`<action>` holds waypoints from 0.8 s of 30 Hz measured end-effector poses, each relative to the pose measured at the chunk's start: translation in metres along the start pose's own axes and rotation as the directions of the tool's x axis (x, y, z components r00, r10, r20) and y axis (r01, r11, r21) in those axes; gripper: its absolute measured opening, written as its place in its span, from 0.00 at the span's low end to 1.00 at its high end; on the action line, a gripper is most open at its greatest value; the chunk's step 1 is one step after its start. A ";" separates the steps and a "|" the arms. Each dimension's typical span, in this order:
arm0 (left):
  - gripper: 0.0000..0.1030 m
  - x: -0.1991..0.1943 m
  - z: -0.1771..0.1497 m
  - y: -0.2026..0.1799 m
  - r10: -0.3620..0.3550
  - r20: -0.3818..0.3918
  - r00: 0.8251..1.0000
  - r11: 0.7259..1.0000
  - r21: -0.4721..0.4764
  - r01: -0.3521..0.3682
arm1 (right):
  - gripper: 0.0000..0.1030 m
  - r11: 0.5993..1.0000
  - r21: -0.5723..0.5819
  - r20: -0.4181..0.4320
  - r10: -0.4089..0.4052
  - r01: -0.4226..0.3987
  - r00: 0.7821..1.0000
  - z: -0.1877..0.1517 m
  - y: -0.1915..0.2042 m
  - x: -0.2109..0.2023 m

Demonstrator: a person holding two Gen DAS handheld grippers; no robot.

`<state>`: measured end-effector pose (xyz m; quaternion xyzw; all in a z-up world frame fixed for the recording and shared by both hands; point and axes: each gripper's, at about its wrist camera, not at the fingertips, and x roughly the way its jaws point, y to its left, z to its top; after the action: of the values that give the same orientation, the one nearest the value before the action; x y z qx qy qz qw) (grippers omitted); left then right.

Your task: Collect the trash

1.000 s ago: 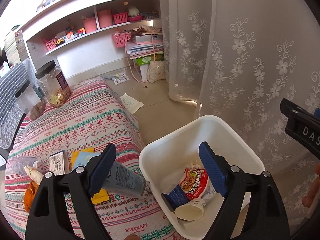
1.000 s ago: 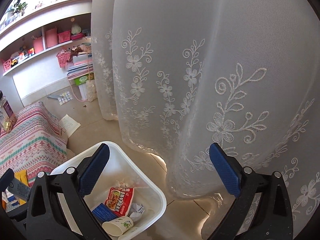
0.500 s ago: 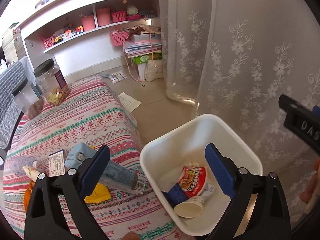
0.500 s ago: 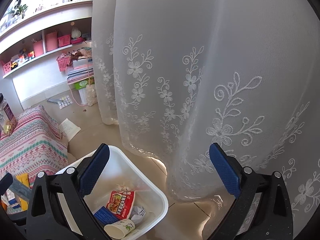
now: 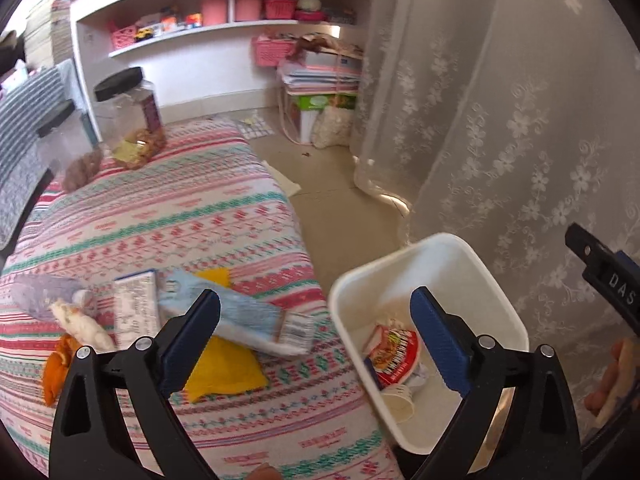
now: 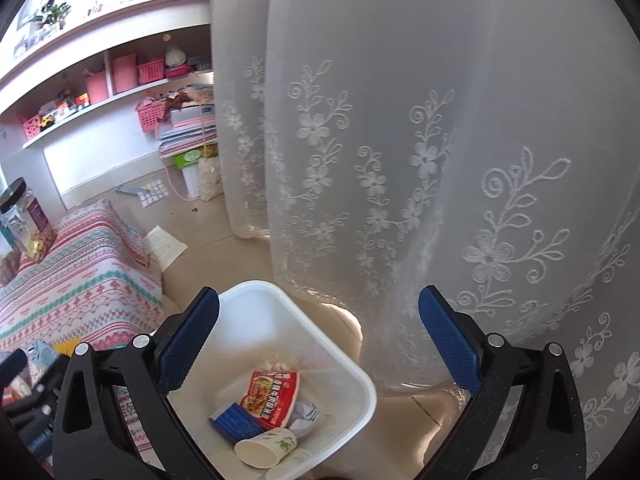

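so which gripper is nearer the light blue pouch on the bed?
Left. The left gripper hovers open right over the light blue pouch; the right gripper is off to the side above the white bin.

The left gripper is spread wide, its 2 blue-padded fingers well apart and gripping nothing. The right gripper is likewise spread wide and holds nothing. In the left wrist view, the right gripper's black body shows at the right edge.

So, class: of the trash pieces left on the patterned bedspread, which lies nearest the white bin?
The light blue tube, its barcoded end pointing toward the bin; the other pieces lie farther left.
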<state>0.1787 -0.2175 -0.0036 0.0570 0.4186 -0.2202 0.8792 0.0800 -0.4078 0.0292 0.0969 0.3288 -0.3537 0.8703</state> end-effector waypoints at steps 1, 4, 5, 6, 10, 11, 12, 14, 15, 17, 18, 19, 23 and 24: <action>0.90 -0.002 0.001 0.005 0.011 0.005 1.000 1.000 -0.007 -0.011 | 0.93 1.000 -0.003 -0.001 0.005 -0.005 1.000 0.000 0.002 0.000; 0.90 -0.008 0.006 0.026 0.045 0.005 0.999 0.998 -0.042 -0.045 | 0.93 1.000 -0.019 -0.007 0.024 -0.024 1.000 -0.001 0.013 -0.001; 0.90 -0.009 0.007 0.031 0.050 0.003 0.999 0.997 -0.056 -0.050 | 0.93 0.999 -0.022 -0.008 0.029 -0.029 1.000 -0.001 0.015 -0.001; 0.90 -0.011 0.009 0.043 0.053 -0.002 0.999 0.995 -0.085 -0.053 | 0.93 0.999 -0.027 -0.011 0.035 -0.035 0.999 -0.002 0.018 -0.001; 0.90 -0.011 0.014 0.083 0.018 -0.037 0.999 0.977 -0.212 -0.026 | 0.93 0.997 -0.056 -0.021 0.057 -0.058 0.998 -0.005 0.029 -0.003; 0.90 -0.009 0.015 0.090 0.005 -0.051 0.999 0.970 -0.241 -0.017 | 0.93 0.996 -0.069 -0.024 0.061 -0.062 0.998 -0.006 0.033 -0.003; 0.90 -0.006 0.015 0.095 -0.004 -0.066 0.998 0.965 -0.263 -0.013 | 0.93 0.995 -0.076 -0.024 0.061 -0.063 0.998 -0.007 0.033 -0.003; 0.90 0.001 0.011 0.100 -0.012 -0.094 0.995 0.957 -0.290 -0.016 | 0.93 0.994 -0.092 -0.030 0.062 -0.064 0.998 -0.008 0.036 -0.001; 0.90 0.007 0.009 0.099 -0.016 -0.115 0.993 0.953 -0.302 -0.020 | 0.93 0.993 -0.096 -0.034 0.062 -0.065 0.997 -0.009 0.036 -0.001; 0.90 0.014 0.004 0.096 -0.020 -0.138 0.990 0.947 -0.321 -0.026 | 0.93 0.993 -0.097 -0.047 0.061 -0.066 0.997 -0.009 0.034 0.001; 0.90 0.017 0.003 0.094 -0.019 -0.146 0.989 0.945 -0.327 -0.030 | 0.93 0.993 -0.094 -0.048 0.061 -0.065 0.997 -0.008 0.033 0.002; 0.90 0.018 0.003 0.091 -0.016 -0.147 0.989 0.945 -0.325 -0.033 | 0.93 0.994 -0.088 -0.051 0.060 -0.065 0.997 -0.008 0.032 0.002; 0.90 0.016 0.004 0.092 0.007 -0.141 0.990 0.949 -0.310 -0.051 | 0.93 0.994 -0.082 -0.056 0.073 -0.078 0.996 -0.008 0.032 0.002; 0.90 0.019 0.004 0.093 0.005 -0.147 0.989 0.947 -0.316 -0.052 | 0.93 0.993 -0.089 -0.057 0.076 -0.081 0.995 -0.010 0.033 0.002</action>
<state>0.2318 -0.1419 -0.0231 -0.0642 0.5102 -0.1320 0.8475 0.0986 -0.3807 0.0187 0.0793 0.3639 -0.3012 0.8778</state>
